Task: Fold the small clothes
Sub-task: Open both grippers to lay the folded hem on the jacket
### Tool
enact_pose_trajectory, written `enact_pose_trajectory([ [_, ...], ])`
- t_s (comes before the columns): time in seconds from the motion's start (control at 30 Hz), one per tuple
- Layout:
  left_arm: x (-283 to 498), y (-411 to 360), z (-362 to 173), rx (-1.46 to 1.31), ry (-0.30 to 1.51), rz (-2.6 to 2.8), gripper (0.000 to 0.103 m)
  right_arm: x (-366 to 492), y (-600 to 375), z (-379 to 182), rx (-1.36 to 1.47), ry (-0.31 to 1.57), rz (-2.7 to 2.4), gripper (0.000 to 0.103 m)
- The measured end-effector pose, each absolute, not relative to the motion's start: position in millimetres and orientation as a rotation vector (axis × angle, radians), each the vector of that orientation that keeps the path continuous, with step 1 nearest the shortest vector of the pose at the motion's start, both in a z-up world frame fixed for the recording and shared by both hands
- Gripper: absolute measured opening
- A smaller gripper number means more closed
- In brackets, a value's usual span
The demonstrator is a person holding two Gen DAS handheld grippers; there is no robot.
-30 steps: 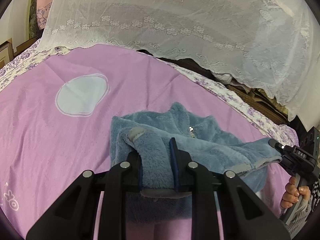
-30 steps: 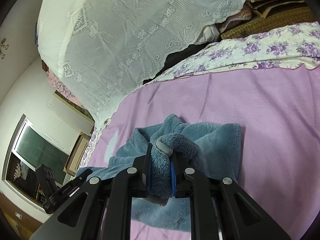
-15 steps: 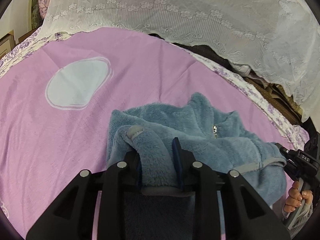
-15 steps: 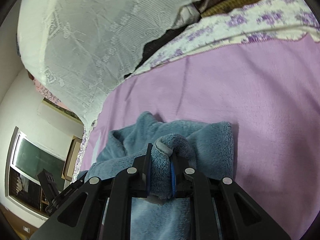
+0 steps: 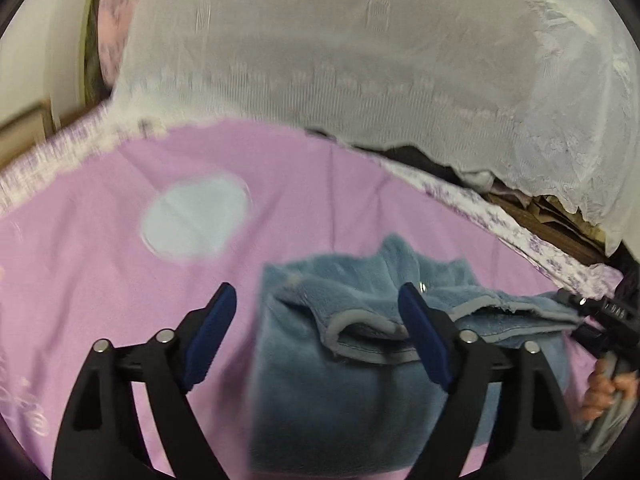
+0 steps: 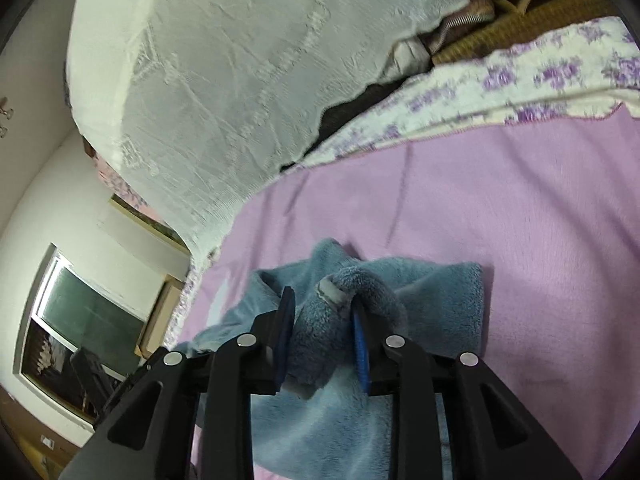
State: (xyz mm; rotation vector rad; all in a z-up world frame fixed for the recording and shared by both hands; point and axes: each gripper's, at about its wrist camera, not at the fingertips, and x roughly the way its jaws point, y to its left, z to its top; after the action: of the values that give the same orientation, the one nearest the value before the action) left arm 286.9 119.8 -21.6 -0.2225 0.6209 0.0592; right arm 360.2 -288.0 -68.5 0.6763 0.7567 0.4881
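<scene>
A blue fleece jacket [image 5: 340, 380] lies on the pink blanket [image 5: 100, 280], its collar pointing away. My left gripper [image 5: 316, 304] stands wide open just above it, jaws still opening. The grey-trimmed sleeve cuff [image 5: 360, 332] rests loose on the jacket between the fingers, touching neither pad. In the right wrist view the jacket [image 6: 440, 300] has its other sleeve [image 6: 320, 332] bunched up between the pads of my right gripper [image 6: 322, 304]. Those jaws are opening, but the fleece still fills the gap and touches both pads. A hand [image 5: 604, 388] holds that gripper at the right edge.
A white lace cloth [image 5: 360, 60] hangs over the far side of the bed. A floral sheet [image 6: 520, 84] borders the blanket, with a woven mat and clutter [image 6: 540, 20] beyond. The blanket has a pale oval patch [image 5: 196, 216]. A dark window [image 6: 80, 320] is on the left wall.
My left jaws sprang wide and let go of the sleeve, which now lies folded on the jacket. The right jaws widened a little with the other sleeve still between them.
</scene>
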Motion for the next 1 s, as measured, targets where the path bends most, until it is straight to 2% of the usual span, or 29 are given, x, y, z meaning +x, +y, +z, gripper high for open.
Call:
enact_pose_trajectory([
  [0.13, 286.9, 114.1, -22.8, -0.21, 0.632, 0.042, 0.083, 357.6, -301.0, -64.5, 0.73, 0.704, 0.452, 0.039],
  [0.27, 287.6, 98.2, -31.1, -0.158, 0.66, 0.002, 0.083, 356.6, -320.1, -57.9, 0.781, 0.663, 0.445, 0.039],
  [0.3, 286.9, 91.5, -31.4, -0.136, 0.663, -0.027, 0.083, 355.7, -317.4, -53.1, 0.745, 0.662, 0.464, 0.038],
  [0.47, 290.2, 62.9, -37.6, -0.005, 0.674, -0.038, 0.084, 342.8, -258.0, -40.8, 0.445, 0.689, 0.543, 0.018],
  [0.63, 321.7, 55.8, -39.6, 0.04, 0.74, 0.067, 0.085, 345.8, -202.5, -42.7, 0.247, 0.708, 0.511, 0.017],
  [0.83, 354.5, 42.1, -59.9, 0.159, 0.766, 0.205, 0.086, 370.7, -168.2, -53.9, 0.194, 0.778, 0.485, 0.019],
  [1.0, 368.5, 53.3, -81.0, 0.162, 0.782, 0.282, 0.095, 390.0, -171.0, -77.1, 0.209, 0.824, 0.415, 0.017],
])
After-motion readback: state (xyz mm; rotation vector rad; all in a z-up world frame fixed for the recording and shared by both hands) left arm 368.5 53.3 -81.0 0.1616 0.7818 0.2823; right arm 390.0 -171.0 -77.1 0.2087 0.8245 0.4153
